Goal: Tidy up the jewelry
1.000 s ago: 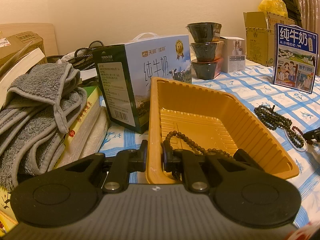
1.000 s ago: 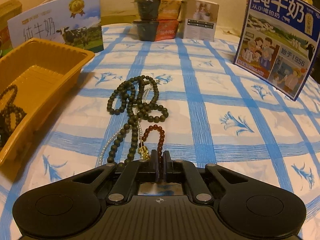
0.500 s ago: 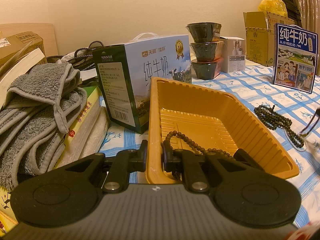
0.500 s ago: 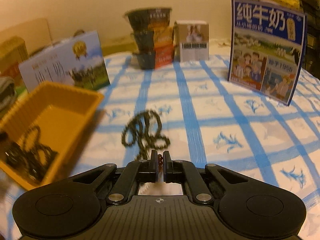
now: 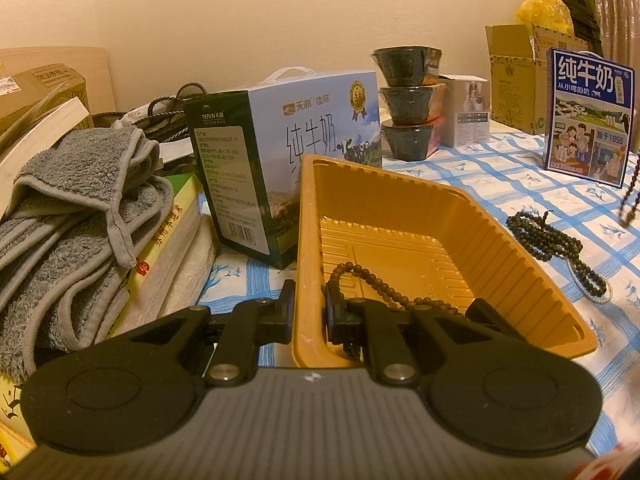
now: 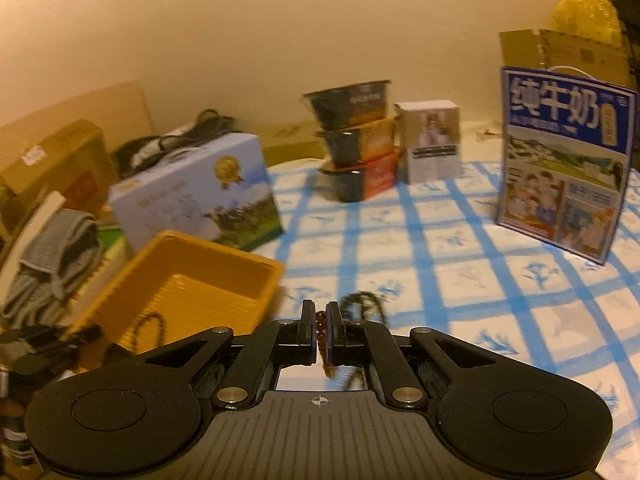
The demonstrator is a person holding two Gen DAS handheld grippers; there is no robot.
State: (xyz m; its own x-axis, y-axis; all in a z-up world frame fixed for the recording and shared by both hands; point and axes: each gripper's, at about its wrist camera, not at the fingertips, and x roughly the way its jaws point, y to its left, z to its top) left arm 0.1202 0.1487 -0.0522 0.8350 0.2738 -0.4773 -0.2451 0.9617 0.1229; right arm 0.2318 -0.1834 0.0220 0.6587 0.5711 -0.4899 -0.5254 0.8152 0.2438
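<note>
An orange plastic tray (image 5: 400,196) sits on the blue-checked cloth, and my left gripper (image 5: 308,314) is shut on its near left wall. A brown bead bracelet (image 5: 384,288) lies inside the tray. To its right, dark bead strands (image 5: 556,244) lie heaped on the cloth. My right gripper (image 6: 320,330) is shut on a reddish-brown bead bracelet (image 6: 321,328), held above the cloth. This bracelet hangs at the far right edge (image 5: 630,196) of the left wrist view. The tray (image 6: 224,256) lies to the lower left of the right gripper, and the dark strands (image 6: 362,304) just beyond its fingertips.
Two milk cartons (image 5: 304,140) (image 5: 588,116) stand behind and right of the tray. Stacked black bowls (image 5: 408,104) and a small white box (image 5: 468,112) stand at the back. Folded grey towels (image 5: 72,216) on books crowd the left. Cardboard boxes (image 5: 516,72) line the back right.
My right gripper has risen from the cloth with the reddish-brown bracelet pinched in it, pulling it free of the dark strands. The left gripper and tray have not moved.
</note>
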